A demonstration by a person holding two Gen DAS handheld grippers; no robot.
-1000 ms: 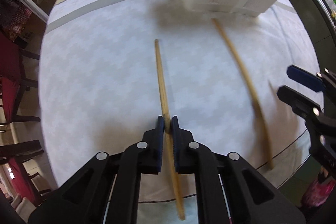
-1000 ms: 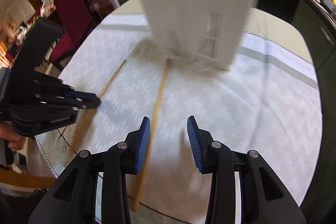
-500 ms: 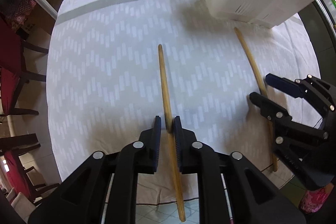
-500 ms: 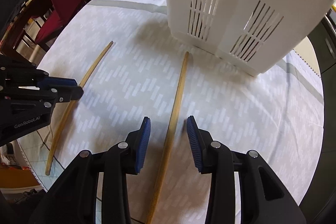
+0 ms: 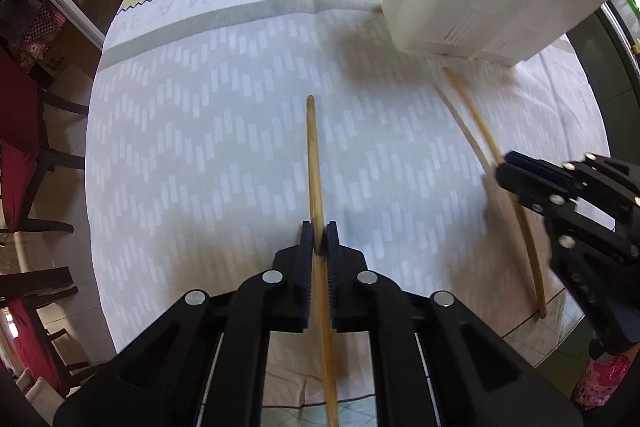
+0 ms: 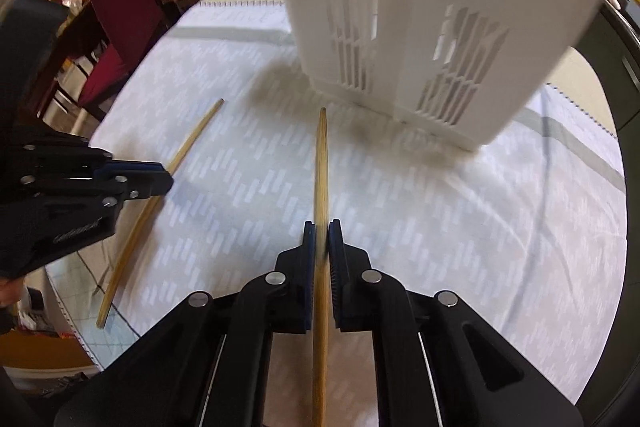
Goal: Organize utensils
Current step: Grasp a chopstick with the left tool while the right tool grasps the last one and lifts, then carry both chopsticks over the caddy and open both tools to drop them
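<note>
A white slotted basket stands on the cloth-covered tabletop. Near its base, the right gripper is clamped on one chopstick. Farther from the basket, the left gripper is clamped on the other chopstick.

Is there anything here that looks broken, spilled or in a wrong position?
Nothing stands out. Each gripper, left and right, is closed on one intact chopstick, and the white basket stands upright on the tablecloth.
</note>
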